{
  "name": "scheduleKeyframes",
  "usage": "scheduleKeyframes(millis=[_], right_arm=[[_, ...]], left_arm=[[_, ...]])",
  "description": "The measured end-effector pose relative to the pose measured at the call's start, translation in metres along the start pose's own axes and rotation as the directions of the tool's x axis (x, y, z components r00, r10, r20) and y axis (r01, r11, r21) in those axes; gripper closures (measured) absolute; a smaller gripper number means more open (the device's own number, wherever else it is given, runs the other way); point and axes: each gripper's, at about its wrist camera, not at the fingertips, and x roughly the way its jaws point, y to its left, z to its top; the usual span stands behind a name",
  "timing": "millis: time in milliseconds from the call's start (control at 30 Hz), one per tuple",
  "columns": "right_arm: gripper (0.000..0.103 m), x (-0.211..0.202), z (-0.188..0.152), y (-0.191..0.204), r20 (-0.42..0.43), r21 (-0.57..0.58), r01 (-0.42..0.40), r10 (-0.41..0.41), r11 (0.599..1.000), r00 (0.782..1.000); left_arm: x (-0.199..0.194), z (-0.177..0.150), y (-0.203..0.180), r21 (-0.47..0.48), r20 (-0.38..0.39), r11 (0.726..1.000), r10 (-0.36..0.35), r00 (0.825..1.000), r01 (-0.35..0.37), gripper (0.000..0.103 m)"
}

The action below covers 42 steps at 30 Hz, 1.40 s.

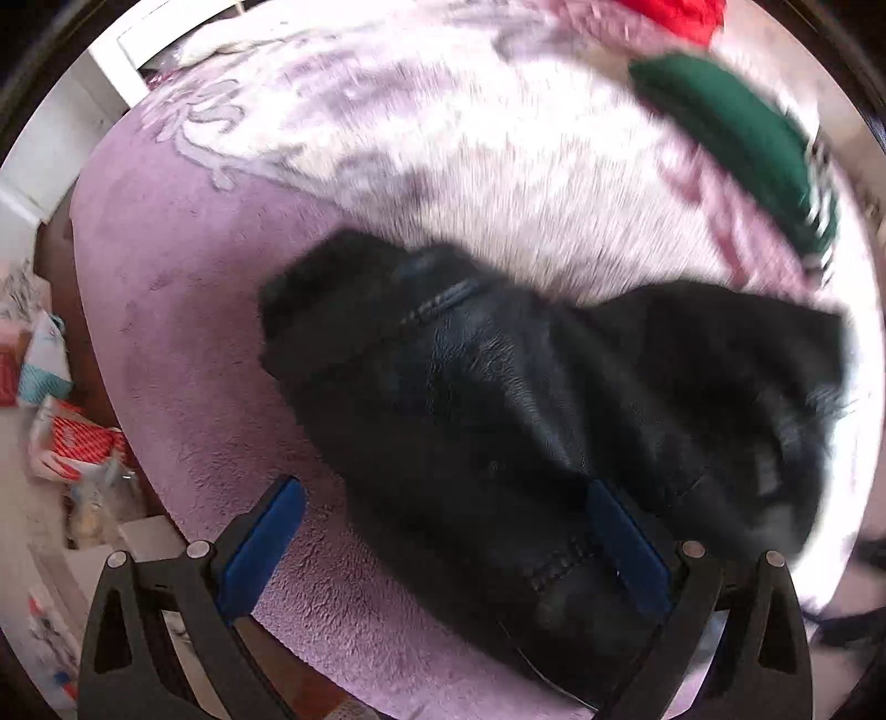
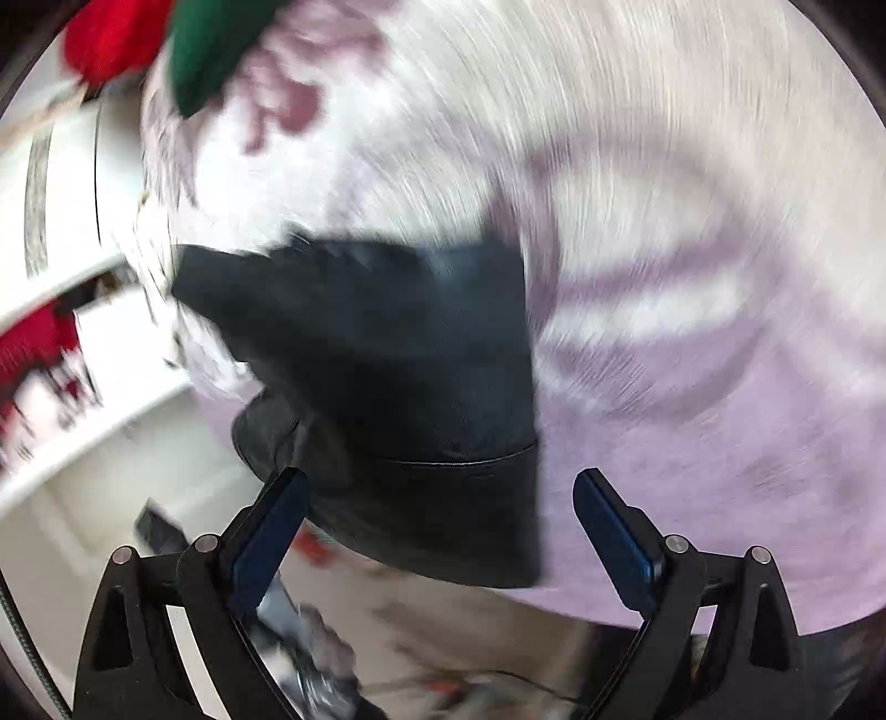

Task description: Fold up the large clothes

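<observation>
- Off the left edge of the bed, seen by the left wrist camera, packets and bags [image 1: 66, 443] crowd the floor, well clear of the work.
- Left gripper [image 1: 446, 531] hangs over the near end of the black leather jacket [image 1: 498, 399], fingers apart and holding nothing; one blue pad [image 1: 626, 548] lies against the leather, probably lining up a grasp on a seam.
- Beneath it the fleecy lilac blanket [image 1: 183, 332] serves as the folding surface.
- Further back on the right, a green garment [image 1: 736, 138] and a red one [image 1: 681, 16] sit apart, likely set aside or waiting.
- Right gripper [image 2: 440, 520] is likewise spread and empty near the jacket's hem [image 2: 459, 459], where it overhangs the bed's edge; heavy blur hides whether it touches.
</observation>
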Motion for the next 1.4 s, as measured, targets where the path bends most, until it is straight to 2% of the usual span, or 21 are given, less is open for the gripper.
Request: scheduleKeyframes(millis=[67, 100, 167, 233, 333, 367, 467, 567, 633, 733, 800, 900, 1000, 1067, 1100, 1133, 1167, 1267, 1300, 1367, 1400], right_arm=[[0.006, -0.049, 0.021, 0.021, 0.053, -0.103, 0.028, -0.022, 0.994, 0.998], [0.006, -0.062, 0.033, 0.037, 0.052, -0.157, -0.021, 0.029, 0.987, 0.998], [0.017, -0.059, 0.068, 0.077, -0.024, -0.253, -0.121, 0.119, 0.960, 0.993], [0.023, -0.037, 0.077, 0.106, -0.116, -0.342, -0.130, 0.095, 0.931, 0.989], [0.027, 0.015, 0.077, 0.134, -0.091, -0.449, 0.070, -0.124, 0.891, 0.988], [0.034, 0.037, 0.086, 0.138, -0.058, -0.468, 0.163, -0.214, 0.869, 0.975], [0.036, 0.070, 0.109, 0.144, 0.013, -0.505, 0.309, -0.351, 0.806, 0.936], [0.035, 0.075, 0.112, 0.155, 0.014, -0.512, 0.366, -0.418, 0.777, 0.908], [0.035, 0.067, 0.103, 0.171, 0.012, -0.547, 0.378, -0.445, 0.746, 0.895], [0.035, 0.038, 0.079, 0.180, 0.051, -0.607, 0.367, -0.426, 0.705, 0.903], [0.035, 0.012, 0.063, 0.180, 0.097, -0.621, 0.364, -0.392, 0.695, 0.915], [0.035, -0.015, 0.047, 0.150, 0.115, -0.584, 0.348, -0.349, 0.733, 0.930], [0.035, -0.042, 0.033, 0.113, 0.123, -0.500, 0.338, -0.321, 0.797, 0.939], [0.035, -0.048, 0.033, 0.082, 0.107, -0.425, 0.303, -0.285, 0.853, 0.952], [0.035, -0.043, 0.036, 0.067, 0.095, -0.381, 0.290, -0.275, 0.878, 0.957], [0.035, -0.036, 0.042, 0.054, 0.085, -0.347, 0.276, -0.263, 0.896, 0.961], [0.035, -0.037, 0.043, 0.035, 0.064, -0.286, 0.238, -0.229, 0.928, 0.971], [0.035, -0.031, 0.044, -0.003, 0.023, -0.162, 0.119, -0.116, 0.980, 0.993], [0.035, -0.022, 0.045, -0.011, 0.014, -0.143, 0.082, -0.080, 0.986, 0.997], [0.031, -0.005, 0.040, -0.021, -0.020, -0.120, -0.027, 0.025, 0.992, 0.999], [0.030, 0.006, 0.038, -0.022, -0.036, -0.126, -0.038, 0.034, 0.991, 0.999]], left_arm=[[0.014, 0.001, 0.005, -0.031, -0.037, 0.999, -0.024, 0.999, 0.022, 0.000], [0.018, 0.001, 0.010, -0.060, -0.053, 0.997, -0.052, 0.997, 0.048, 0.000], [0.026, -0.002, 0.026, -0.141, -0.086, 0.983, -0.131, 0.988, 0.118, 0.000], [0.028, -0.005, 0.036, -0.178, -0.093, 0.972, -0.170, 0.981, 0.151, 0.000], [0.029, -0.009, 0.043, -0.185, -0.082, 0.969, -0.180, 0.980, 0.162, 0.000], [0.031, -0.010, 0.045, -0.193, -0.076, 0.965, -0.196, 0.978, 0.179, 0.000], [0.045, -0.014, 0.054, -0.237, -0.080, 0.935, -0.288, 0.954, 0.262, 0.000], [0.049, -0.009, 0.063, -0.267, -0.110, 0.917, -0.334, 0.936, 0.296, 0.000], [0.038, -0.009, 0.066, -0.263, -0.117, 0.925, -0.313, 0.943, 0.274, 0.000], [0.007, -0.014, 0.080, -0.302, -0.041, 0.909, -0.312, 0.949, 0.286, 0.000], [-0.004, -0.018, 0.098, -0.376, 0.003, 0.871, -0.341, 0.940, 0.317, 0.000], [0.010, -0.015, 0.117, -0.502, 0.042, 0.764, -0.445, 0.894, 0.404, 0.000], [0.033, -0.003, 0.110, -0.520, 0.054, 0.709, -0.530, 0.846, 0.477, 0.000], [0.042, 0.007, 0.100, -0.498, 0.090, 0.688, -0.564, 0.821, 0.528, 0.011], [0.043, 0.012, 0.096, -0.485, 0.109, 0.687, -0.566, 0.817, 0.541, 0.040], [0.041, 0.013, 0.098, -0.477, 0.113, 0.692, -0.563, 0.819, 0.541, 0.049], [0.038, 0.014, 0.097, -0.468, 0.129, 0.700, -0.550, 0.825, 0.540, 0.052], [0.030, 0.012, 0.104, -0.472, 0.183, 0.665, -0.568, 0.803, 0.578, 0.064], [0.030, 0.009, 0.109, -0.480, 0.196, 0.647, -0.579, 0.791, 0.593, 0.067], [0.037, 0.008, 0.117, -0.500, 0.196, 0.631, -0.584, 0.787, 0.593, 0.067], [0.043, 0.004, 0.125, -0.511, 0.187, 0.627, -0.587, 0.788, 0.588, 0.067]])
